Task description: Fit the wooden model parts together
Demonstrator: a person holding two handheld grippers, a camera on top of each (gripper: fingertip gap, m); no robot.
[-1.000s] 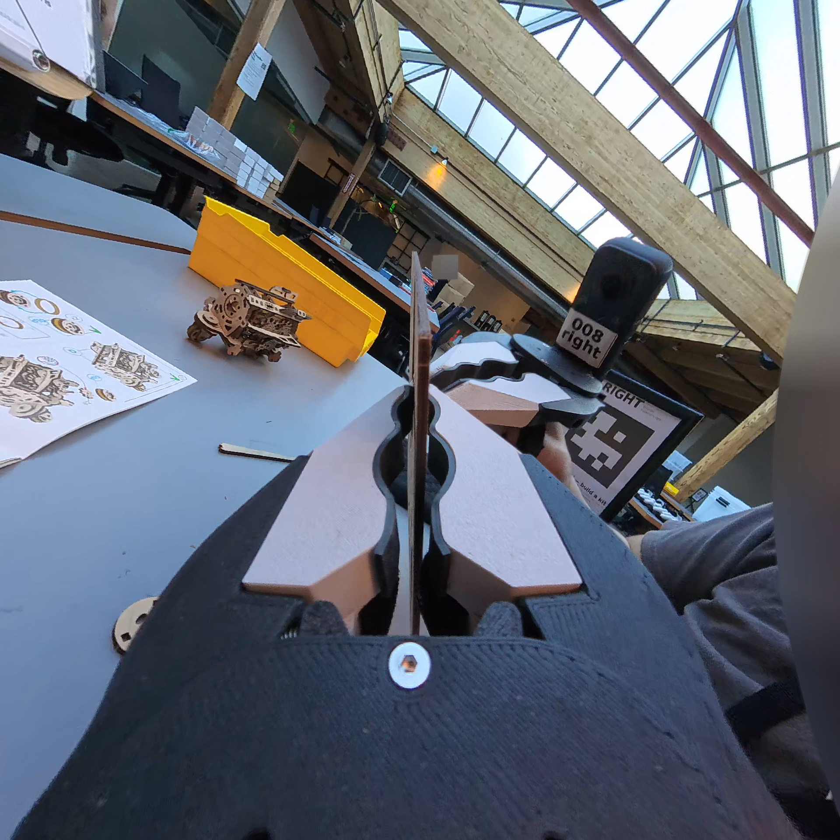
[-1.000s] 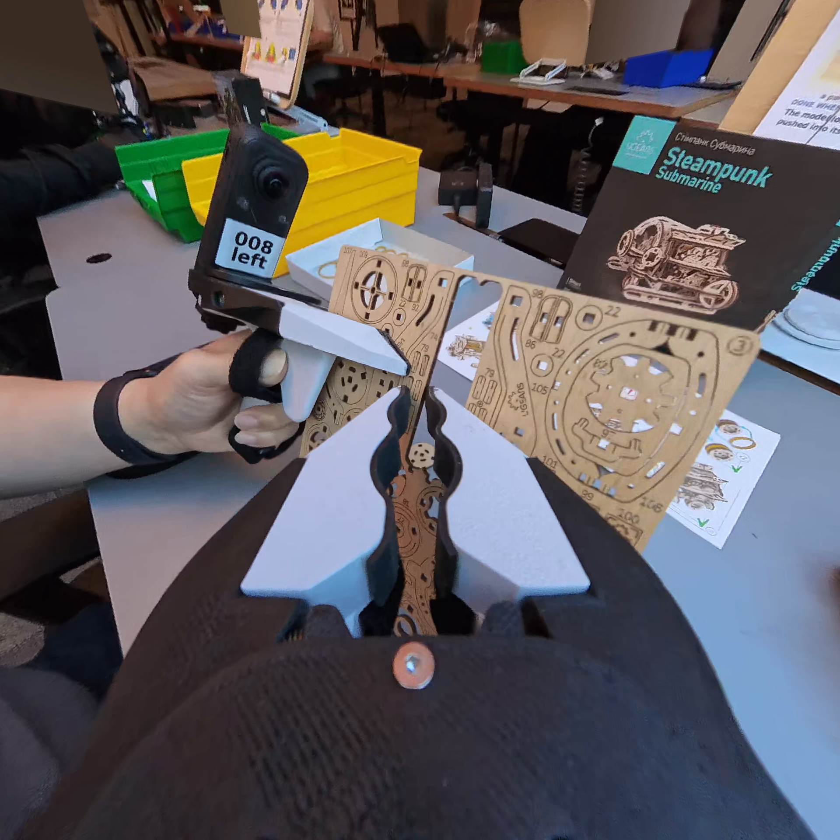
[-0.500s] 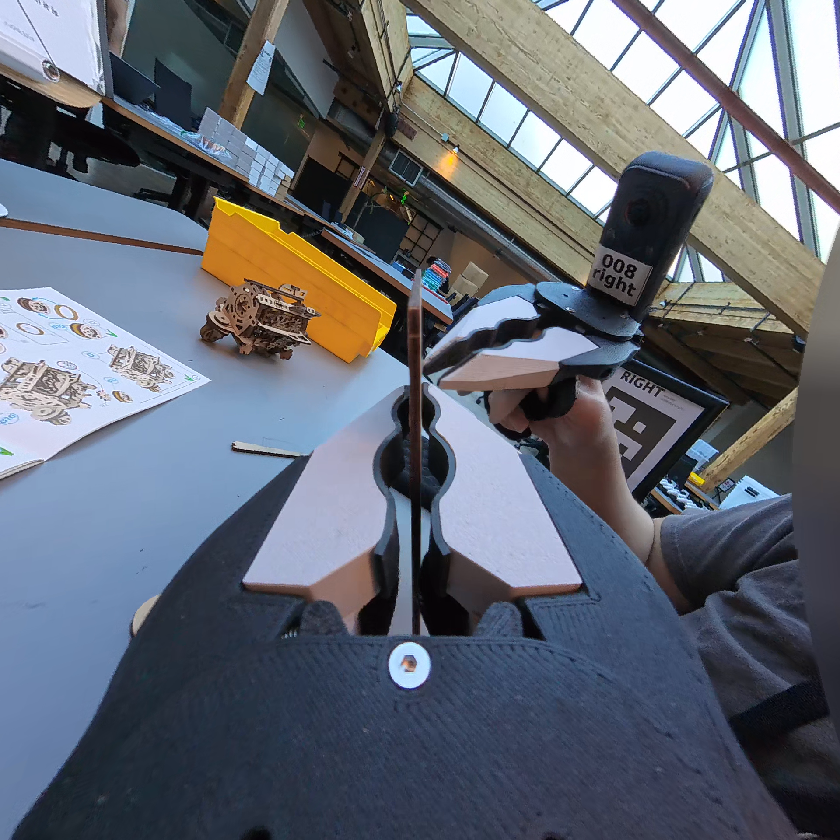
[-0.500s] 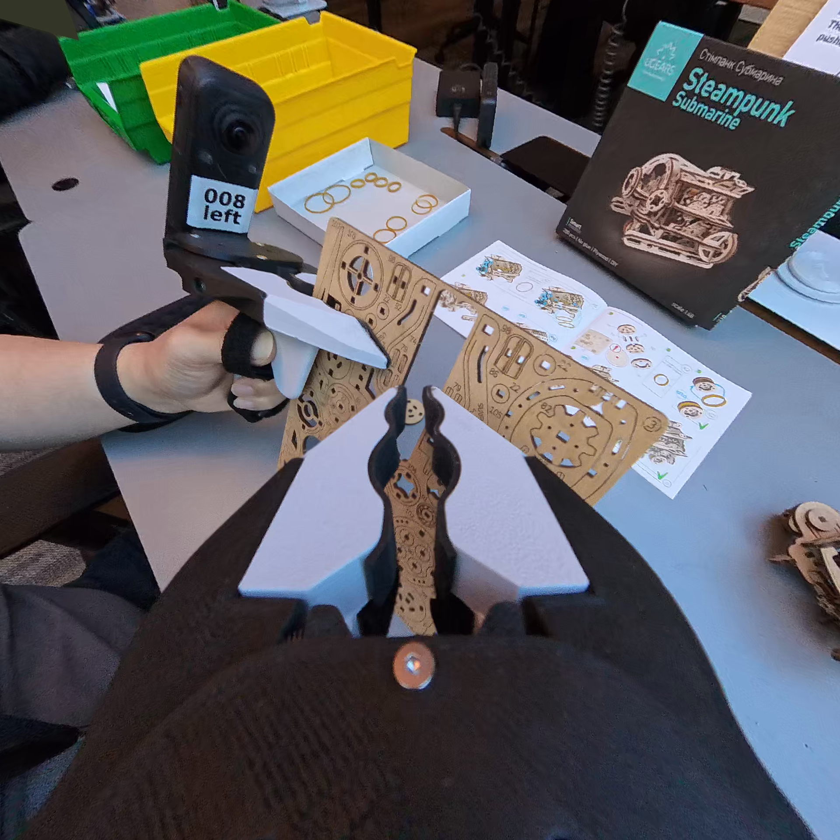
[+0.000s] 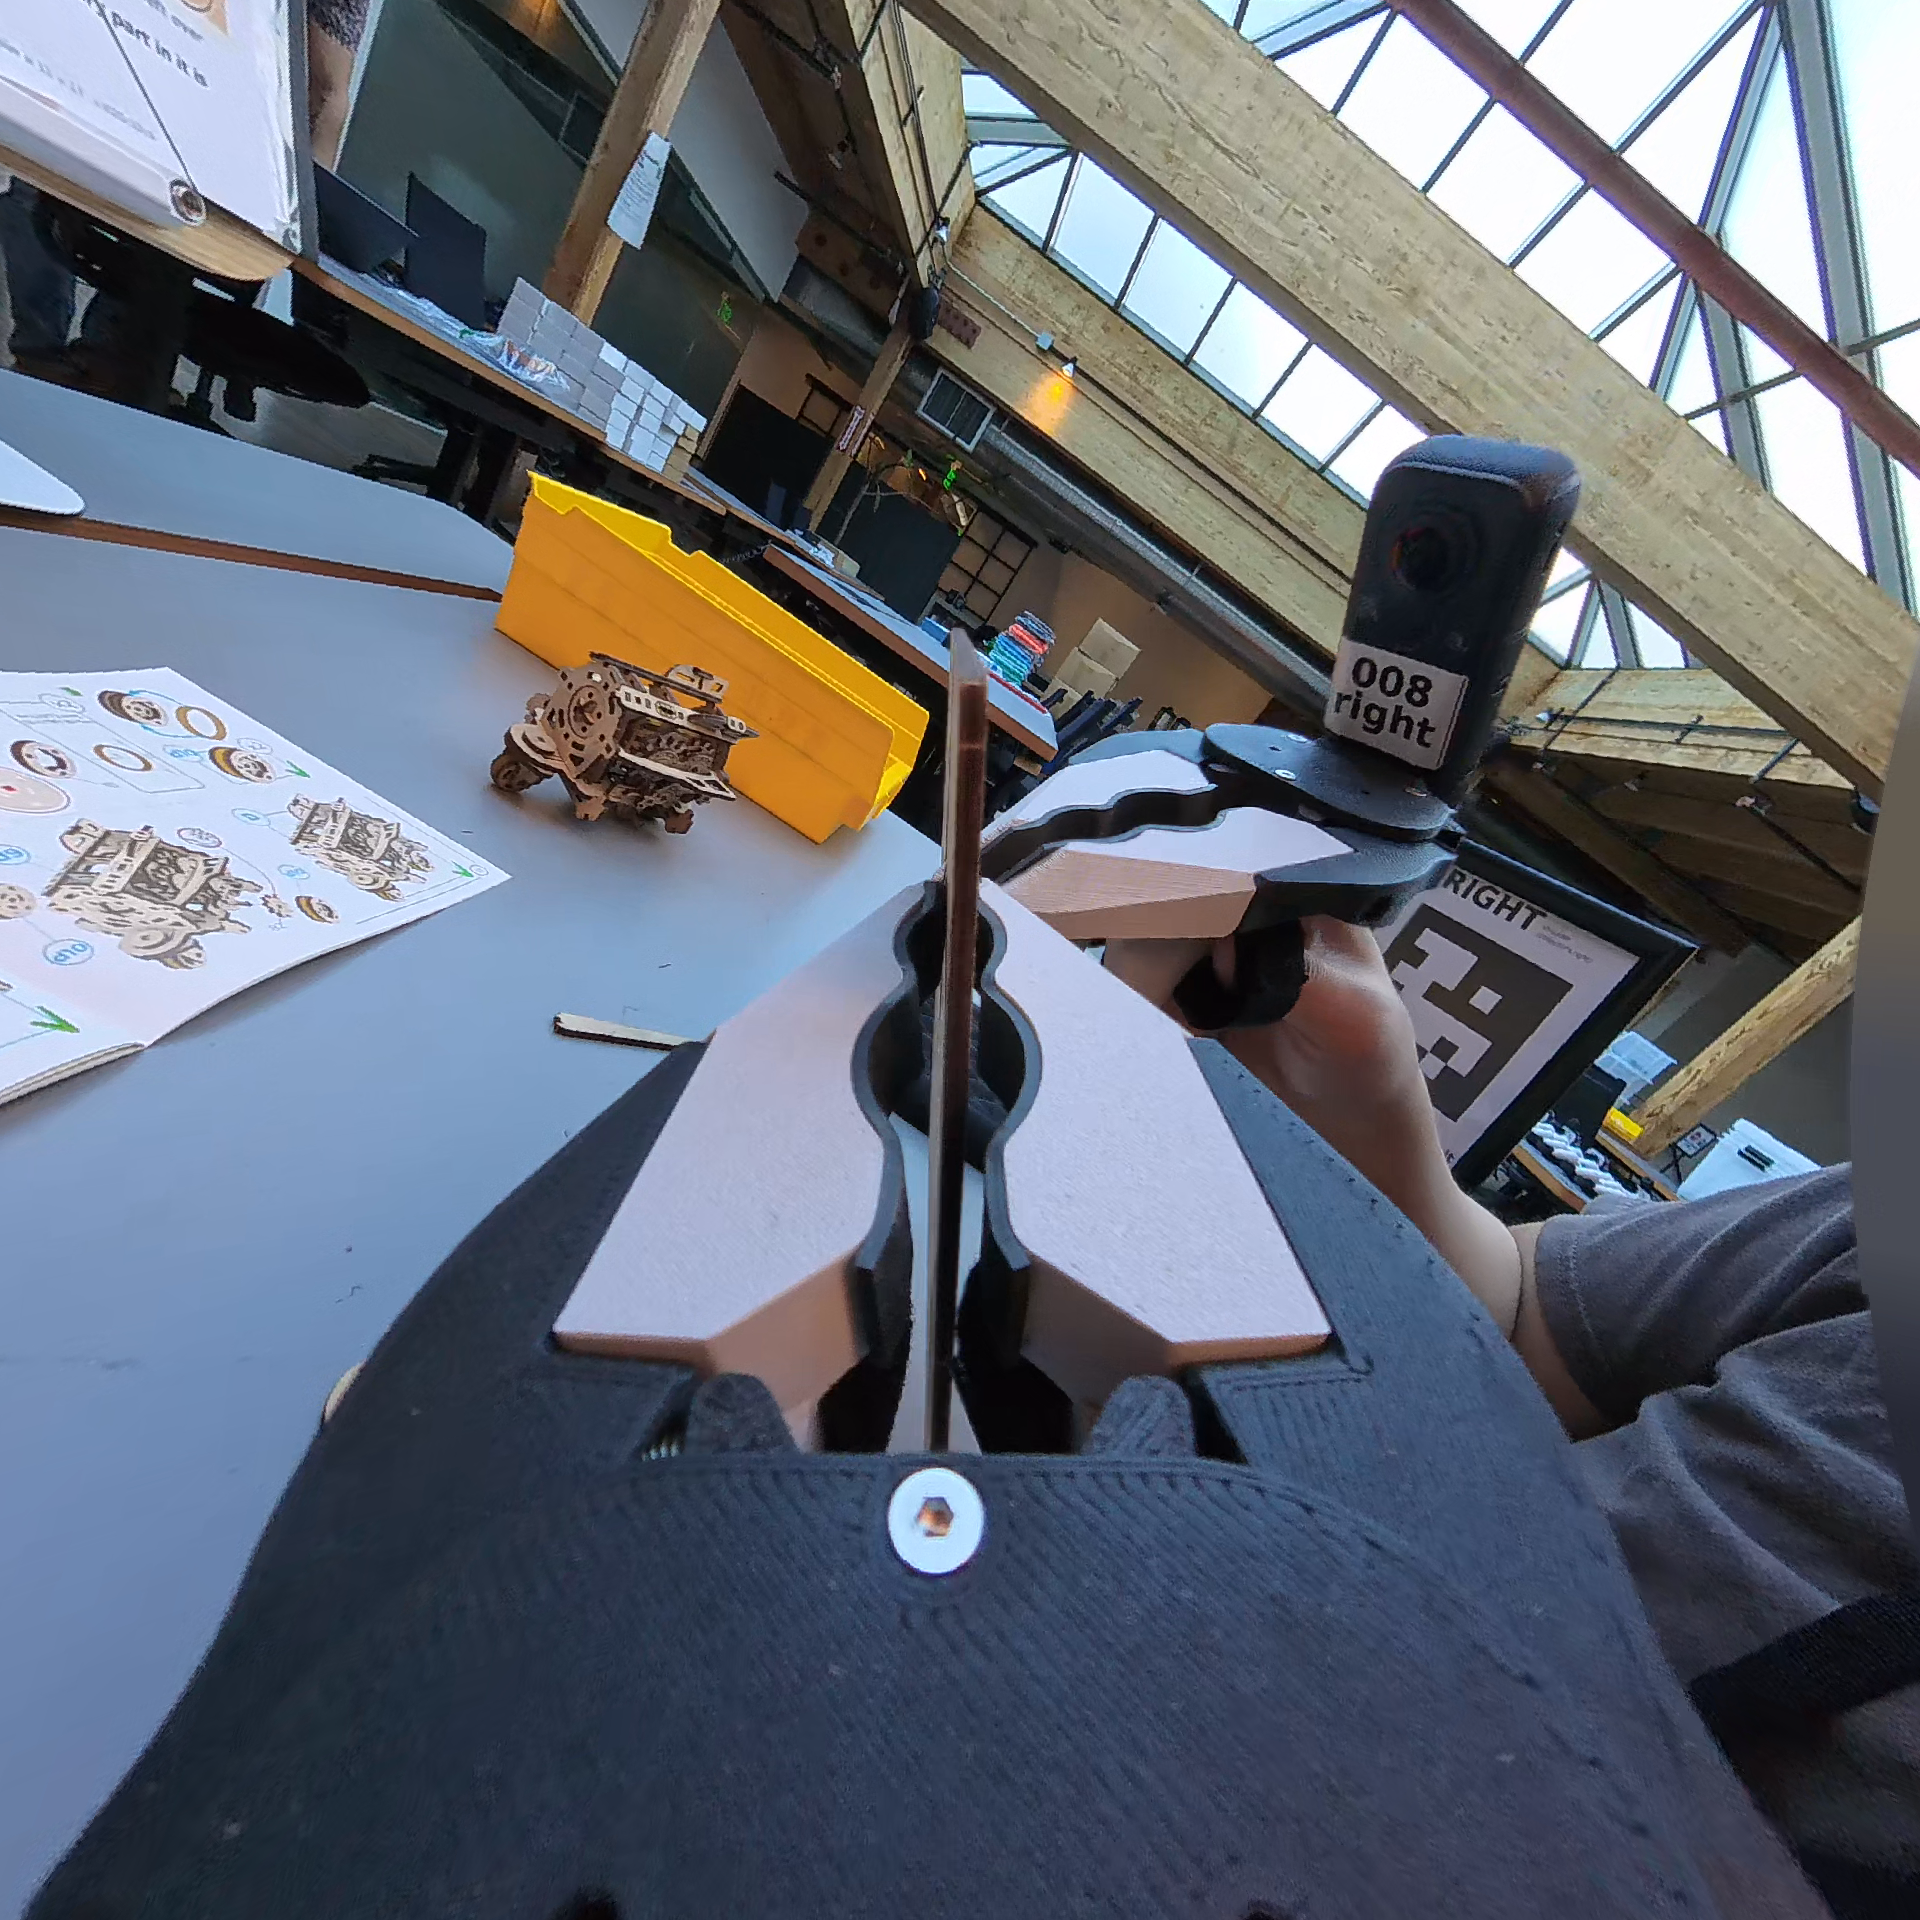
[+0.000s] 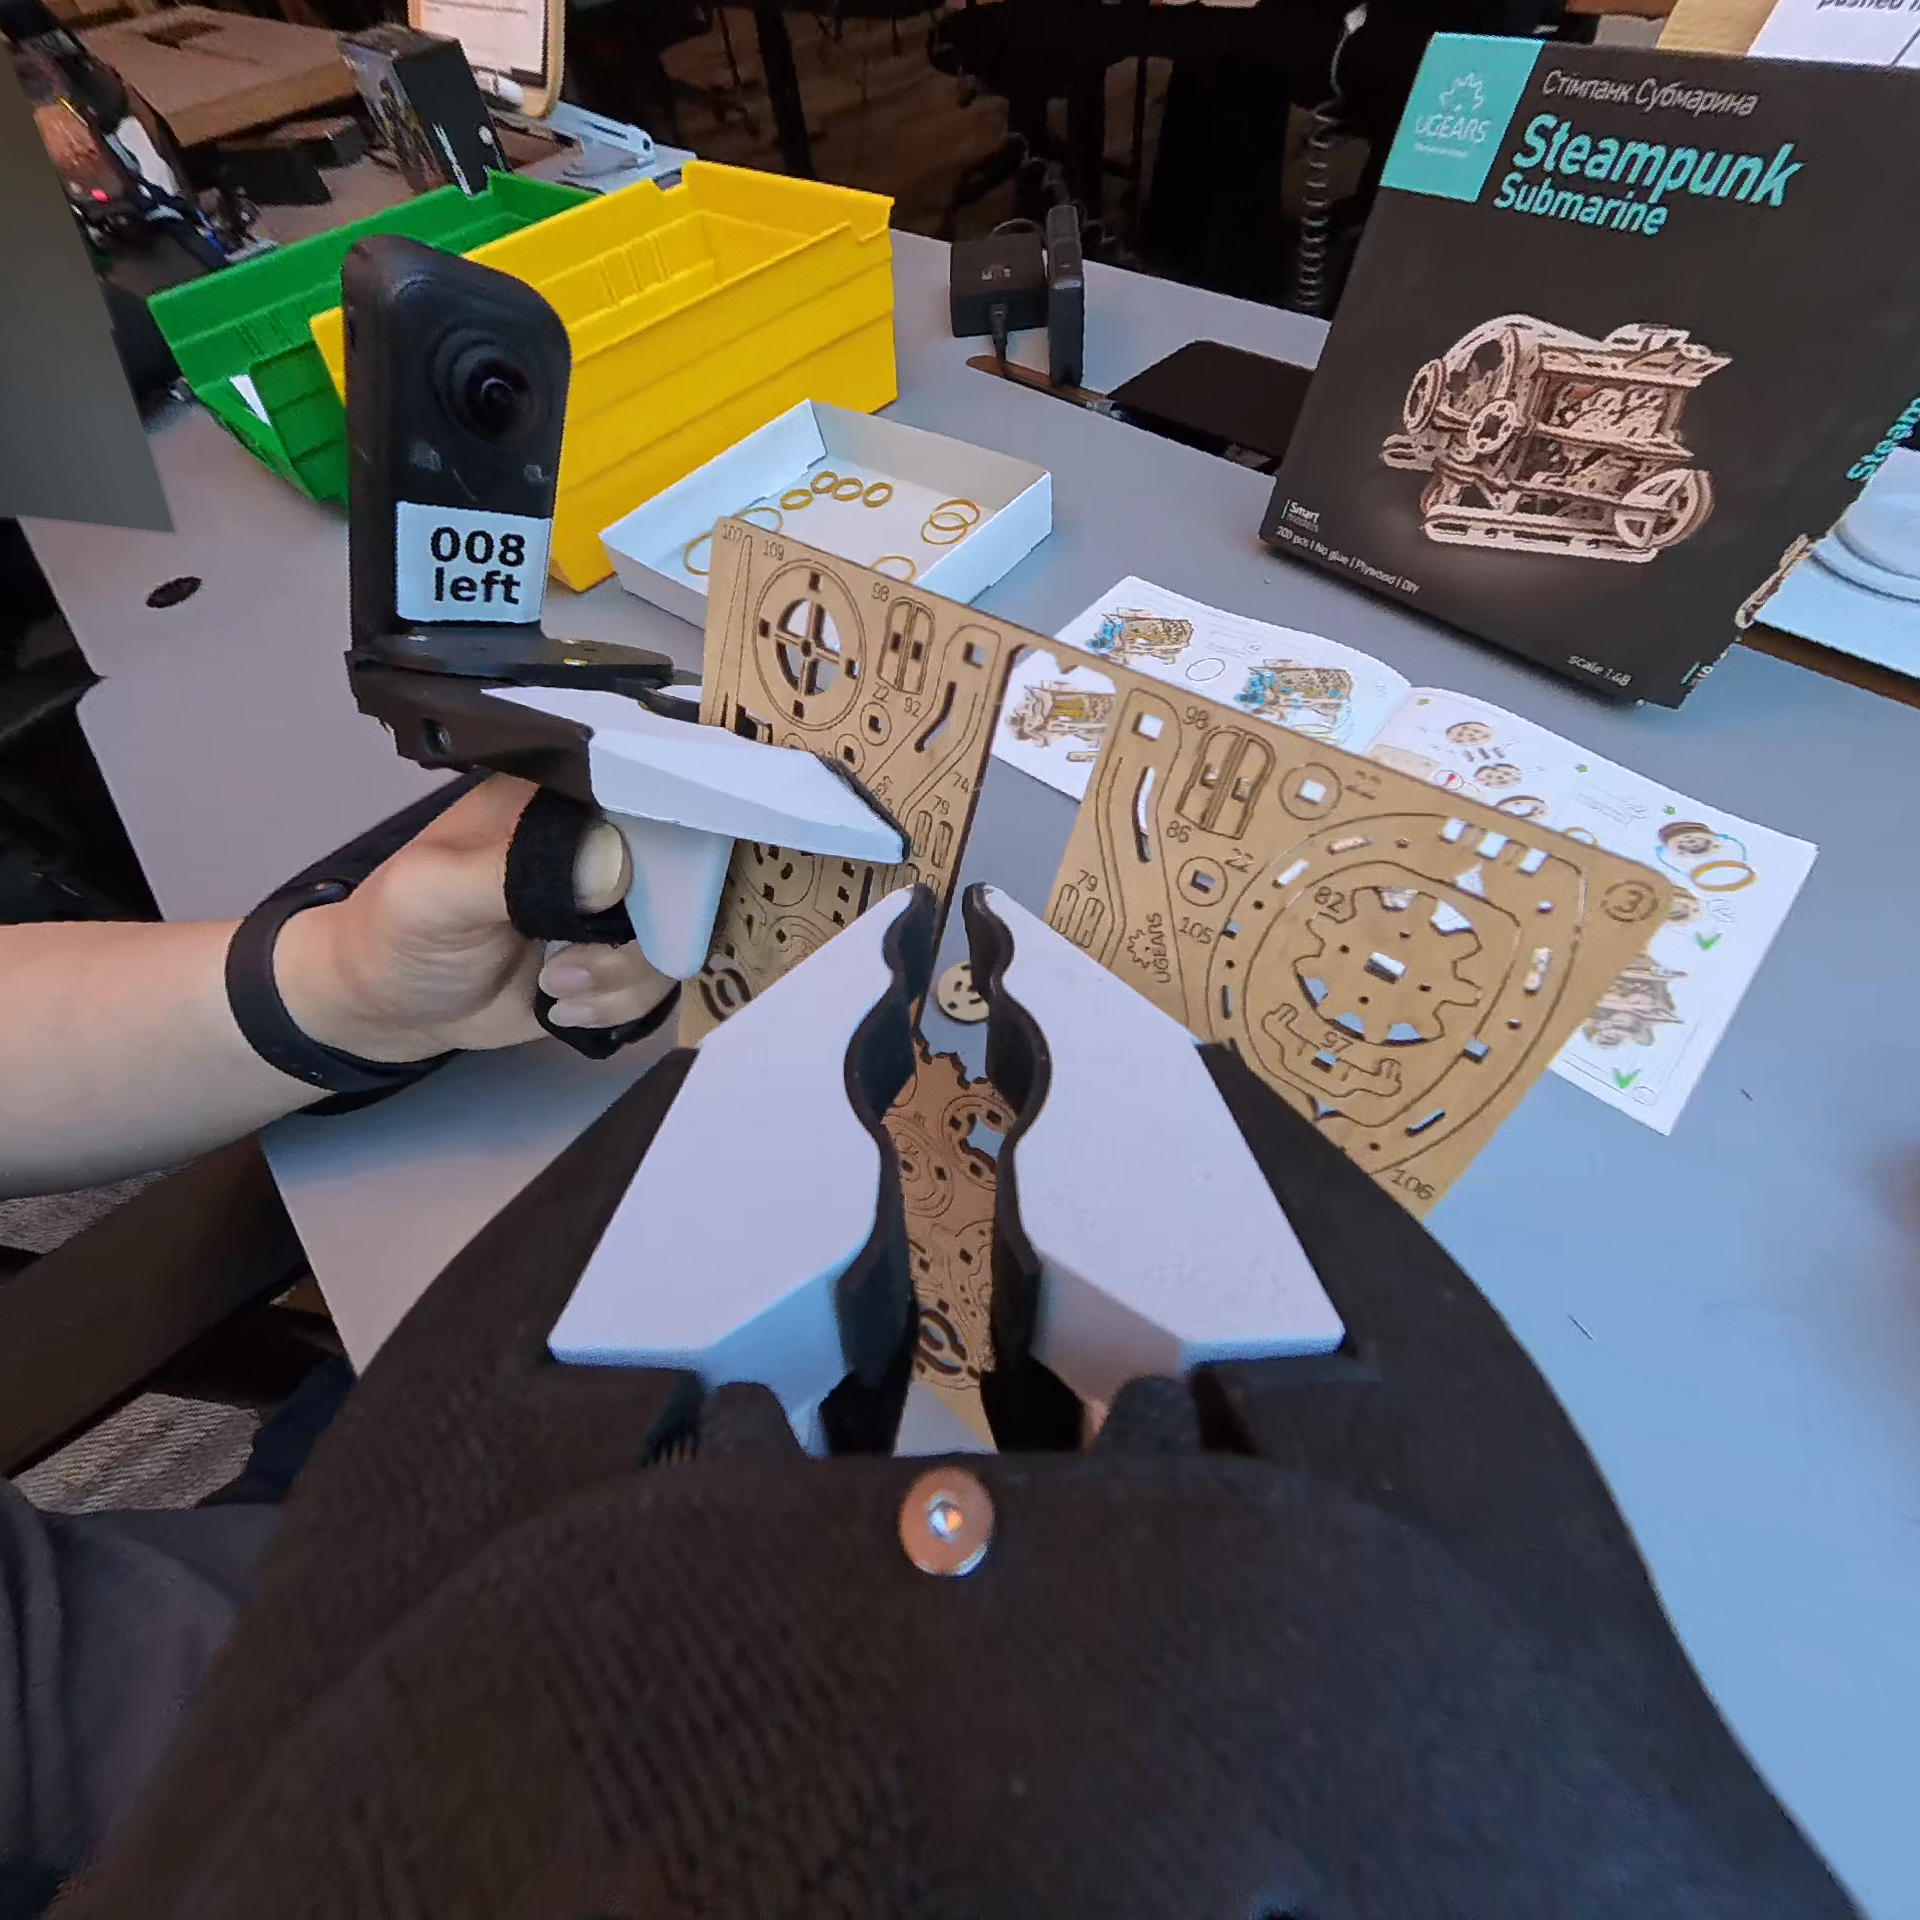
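Observation:
My left gripper (image 5: 956, 904) is shut on a thin plywood parts sheet (image 5: 961, 748), which I see edge-on and upright above the table. In the right wrist view the sheet (image 6: 1351, 935) shows its laser-cut face with a notch in the top edge, and the left gripper (image 6: 899, 831) clamps its left part. My right gripper (image 6: 948, 899) is nearly shut with only a sliver between the tips and holds nothing. Its tips sit at the notch edge. In the left wrist view the right gripper (image 5: 1003, 842) points at the sheet's right face. A small wooden disc (image 6: 961, 992) lies on the table behind.
A built wooden model (image 5: 623, 743) stands by a yellow bin (image 5: 707, 644). An instruction booklet (image 5: 208, 831) and a loose wooden strip (image 5: 613, 1031) lie on the grey table (image 5: 312, 1143). A green bin (image 6: 260, 312), a white tray (image 6: 997, 499) of rubber bands and the kit box (image 6: 1610, 364) stand at the back. Only a small space, under 4 cm, lies between the two pairs of fingers.
My right gripper has risen and tilted downward while its tips stay at the sheet. My left gripper keeps its hold on the sheet and has barely moved.

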